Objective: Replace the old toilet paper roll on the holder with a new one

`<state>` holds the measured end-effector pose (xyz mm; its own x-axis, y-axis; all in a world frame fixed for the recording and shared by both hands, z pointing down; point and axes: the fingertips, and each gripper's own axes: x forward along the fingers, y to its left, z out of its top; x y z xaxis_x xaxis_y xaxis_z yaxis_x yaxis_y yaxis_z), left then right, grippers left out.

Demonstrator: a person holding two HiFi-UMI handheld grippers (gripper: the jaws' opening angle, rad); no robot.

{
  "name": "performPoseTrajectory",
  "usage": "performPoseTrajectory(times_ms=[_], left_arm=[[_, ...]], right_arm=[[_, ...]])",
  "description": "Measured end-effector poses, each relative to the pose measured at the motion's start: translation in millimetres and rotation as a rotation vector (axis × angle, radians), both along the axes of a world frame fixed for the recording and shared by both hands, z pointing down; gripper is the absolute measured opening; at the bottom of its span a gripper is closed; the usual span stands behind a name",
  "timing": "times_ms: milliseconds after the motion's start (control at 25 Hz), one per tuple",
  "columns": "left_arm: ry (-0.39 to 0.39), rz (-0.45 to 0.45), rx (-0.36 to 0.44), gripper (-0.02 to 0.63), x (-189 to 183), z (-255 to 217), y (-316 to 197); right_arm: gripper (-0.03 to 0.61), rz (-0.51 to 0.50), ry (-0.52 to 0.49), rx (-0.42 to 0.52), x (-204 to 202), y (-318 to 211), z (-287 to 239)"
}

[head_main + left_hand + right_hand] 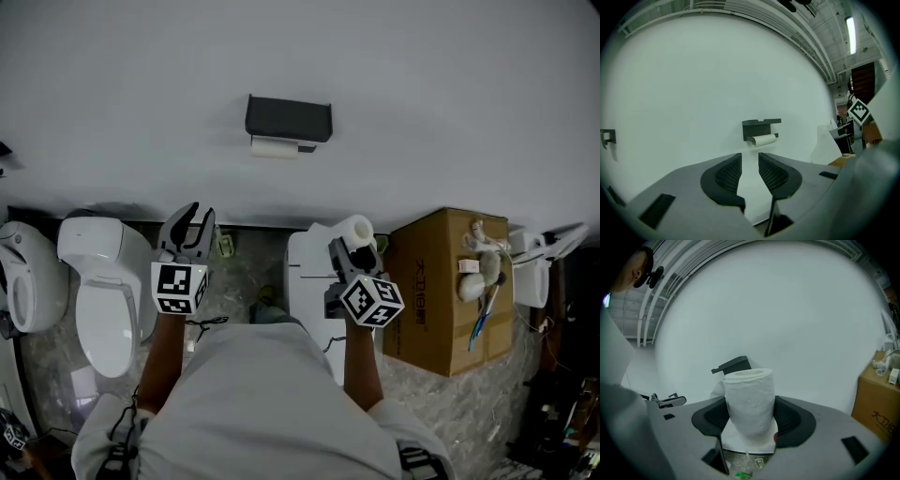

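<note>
A black holder is fixed to the white wall, with the thin old roll hanging under it. My left gripper is open and empty, below and left of the holder. In the left gripper view its jaws point at the holder and old roll some way ahead. My right gripper is shut on a full white new roll, below and right of the holder. In the right gripper view the new roll stands upright between the pads, partly hiding the holder.
A white toilet stands on the floor at the left, with another white fixture beside it. A white unit sits below the holder. A cardboard box with small items on top stands at the right.
</note>
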<state>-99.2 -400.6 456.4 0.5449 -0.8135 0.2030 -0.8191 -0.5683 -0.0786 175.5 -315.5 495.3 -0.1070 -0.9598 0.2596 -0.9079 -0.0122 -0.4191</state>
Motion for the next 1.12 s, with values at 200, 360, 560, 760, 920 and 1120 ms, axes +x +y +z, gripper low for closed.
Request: performPoseTrajectory(times_ms=[200,360,560,760,920,1120], left_arm=[[-0.018,-0.007,0.013,0.112,24,-1,-32],[-0.032,-0.008,0.019,0.112,40,-1,-48],[-0.078,0.008,0.044,0.112,59,2,-62],[-0.107,0.042,0.073,0.112,78,-4,-70],[-0.183,0.083,0.116,0.112,95,-8,-77],[-0.279,0.15,0.134,0.135,117,-4,-83]], right_arm=[[0.288,-0.018,-0.027,0.015,20,-36,-1],[0.289,-0.031,-0.033,0.027,32,-57,-1],[0.288,-0.032,-0.042,0.037,45,-73,3],[0.288,-0.024,-0.061,0.053,53,-79,3],[0.288,-0.025,-0.069,0.054,57,-85,6],[0.288,-0.029,-0.069,0.055,63,-89,9]])
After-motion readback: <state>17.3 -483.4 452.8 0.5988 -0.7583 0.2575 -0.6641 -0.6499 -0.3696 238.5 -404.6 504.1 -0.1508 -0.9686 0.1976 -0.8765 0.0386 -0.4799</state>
